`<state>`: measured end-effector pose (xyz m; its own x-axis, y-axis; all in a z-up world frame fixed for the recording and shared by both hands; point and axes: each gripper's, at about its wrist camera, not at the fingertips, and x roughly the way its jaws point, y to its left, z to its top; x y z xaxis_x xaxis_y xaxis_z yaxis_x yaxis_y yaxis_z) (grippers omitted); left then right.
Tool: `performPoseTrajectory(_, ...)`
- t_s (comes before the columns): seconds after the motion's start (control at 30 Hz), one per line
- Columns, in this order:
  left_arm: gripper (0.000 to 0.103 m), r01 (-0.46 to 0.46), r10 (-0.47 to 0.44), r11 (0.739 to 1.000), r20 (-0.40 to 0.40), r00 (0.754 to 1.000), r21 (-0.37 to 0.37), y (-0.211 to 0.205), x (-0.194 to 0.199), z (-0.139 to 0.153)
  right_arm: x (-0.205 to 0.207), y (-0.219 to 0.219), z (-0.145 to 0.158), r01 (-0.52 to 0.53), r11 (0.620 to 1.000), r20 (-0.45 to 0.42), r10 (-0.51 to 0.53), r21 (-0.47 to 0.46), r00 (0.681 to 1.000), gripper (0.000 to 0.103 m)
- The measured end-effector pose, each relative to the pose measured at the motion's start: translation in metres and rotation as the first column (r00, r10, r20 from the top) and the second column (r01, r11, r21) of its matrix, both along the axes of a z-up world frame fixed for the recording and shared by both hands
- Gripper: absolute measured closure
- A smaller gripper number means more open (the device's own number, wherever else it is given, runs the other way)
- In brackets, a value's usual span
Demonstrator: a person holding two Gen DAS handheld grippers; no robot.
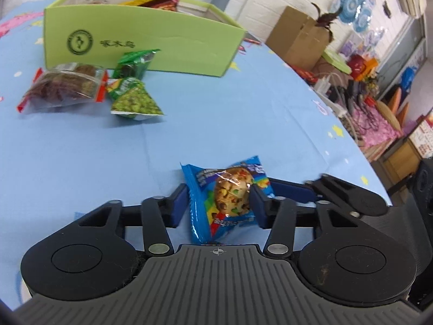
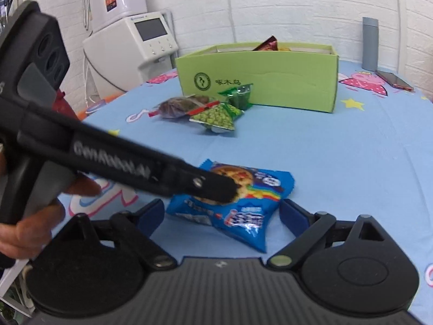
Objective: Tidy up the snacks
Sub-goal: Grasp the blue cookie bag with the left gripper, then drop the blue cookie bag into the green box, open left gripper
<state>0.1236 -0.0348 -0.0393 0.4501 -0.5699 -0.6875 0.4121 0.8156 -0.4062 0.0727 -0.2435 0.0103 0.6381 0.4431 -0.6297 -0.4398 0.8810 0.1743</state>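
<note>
the left gripper straddles the blue cookie packet: its jaws stand one on each side of the packet, the right-hand pad pressing into the wrapper and the left-hand pad at the crimped edge. whether both pads bear on it with real force cannot be told from the left wrist view. in the right wrist view the left gripper crosses from the left, and its dark tip hides part of the cookie picture on the same packet. motion blur softens the lettering on its body.

the right gripper has its jaws wide apart, one on either side of the packet and touching nothing. the packet lies on the table, near the lower middle of both views. it is a blue foil wrapper with crimped ends, a printed chocolate-chip cookie with coloured bits, and a rainbow band; the brand text is too blurred to read.

farther back stands a green box, open at the top. only the tips of a red-brown packet rise above its wall; the rest of its contents are hidden. just in front of the box lie a clear bag of dark snacks, a green pea packet and a second green packet leaning at the box wall. the three touch or overlap.

the person's fingers on the left gripper handle are cut off at the frame edge.
</note>
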Motion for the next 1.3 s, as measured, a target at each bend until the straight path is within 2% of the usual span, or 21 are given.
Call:
performPoseTrajectory(0.07, 0.079, -0.001, 0.001, 1.000, -0.002, 1.000, 0.005, -0.002, 0.001, 0.001, 0.002, 0.001, 0.003, 0.002, 1.000, -0.002, -0.002, -0.015, 1.000, 0.019)
performPoseTrajectory(0.17, 0.081, -0.013, 0.012, 1.000, -0.028, 1.000, -0.013, 0.000, 0.006, 0.003, 0.006, -0.009, 0.007, 0.009, 1.000, -0.022, -0.009, 0.027, 1.000, 0.027)
performPoseTrajectory(0.27, 0.084, -0.026, 0.023, 0.999, -0.053, 0.998, -0.042, 0.001, 0.020, 0.011, 0.012, -0.008, 0.017, 0.010, 1.000, 0.001, -0.010, 0.012, 1.000, 0.027)
performPoseTrajectory(0.37, 0.085, -0.034, 0.031, 0.997, -0.042, 0.999, -0.071, -0.002, 0.043, 0.032, 0.030, -0.009, 0.034, 0.015, 1.000, 0.042, -0.016, 0.010, 0.999, 0.024)
performPoseTrajectory(0.57, 0.085, -0.049, 0.058, 0.996, 0.110, 0.992, -0.079, -0.016, 0.109, 0.098, 0.101, -0.009, 0.087, -0.006, 0.999, 0.174, 0.015, -0.051, 0.985, 0.021)
performPoseTrajectory(0.67, 0.085, -0.062, 0.072, 0.996, 0.168, 0.983, -0.062, -0.024, 0.147, 0.120, 0.150, -0.011, 0.103, -0.014, 0.997, 0.193, 0.030, -0.080, 0.981, 0.022)
performPoseTrajectory(0.8, 0.086, -0.082, 0.087, 0.996, 0.182, 0.980, -0.035, -0.033, 0.203, 0.125, 0.213, -0.008, 0.099, -0.021, 0.992, 0.169, 0.042, -0.127, 0.985, 0.021)
performPoseTrajectory(0.97, 0.086, -0.103, 0.100, 0.995, 0.160, 0.982, 0.005, -0.034, 0.252, 0.106, 0.268, -0.005, 0.073, -0.037, 0.990, 0.110, 0.051, -0.134, 0.993, 0.018)
performPoseTrajectory(1.03, 0.080, -0.116, 0.113, 0.993, 0.178, 0.977, 0.004, -0.031, 0.259, 0.102, 0.279, -0.004, 0.063, -0.037, 0.993, 0.100, 0.049, -0.116, 0.994, 0.014)
performPoseTrajectory(1.1, 0.060, -0.122, 0.120, 0.993, 0.208, 0.971, -0.003, -0.027, 0.259, 0.102, 0.282, -0.007, 0.062, -0.029, 0.995, 0.111, 0.039, -0.093, 0.993, 0.012)
performPoseTrajectory(1.2, 0.054, -0.135, 0.136, 0.991, 0.272, 0.953, -0.024, -0.016, 0.244, 0.111, 0.272, -0.014, 0.070, 0.012, 0.996, 0.160, 0.001, -0.083, 0.987, 0.009)
performPoseTrajectory(1.3, 0.049, -0.145, 0.149, 0.989, 0.312, 0.938, -0.036, -0.006, 0.222, 0.122, 0.253, -0.023, 0.088, 0.042, 0.999, 0.207, -0.035, -0.027, 0.978, 0.009)
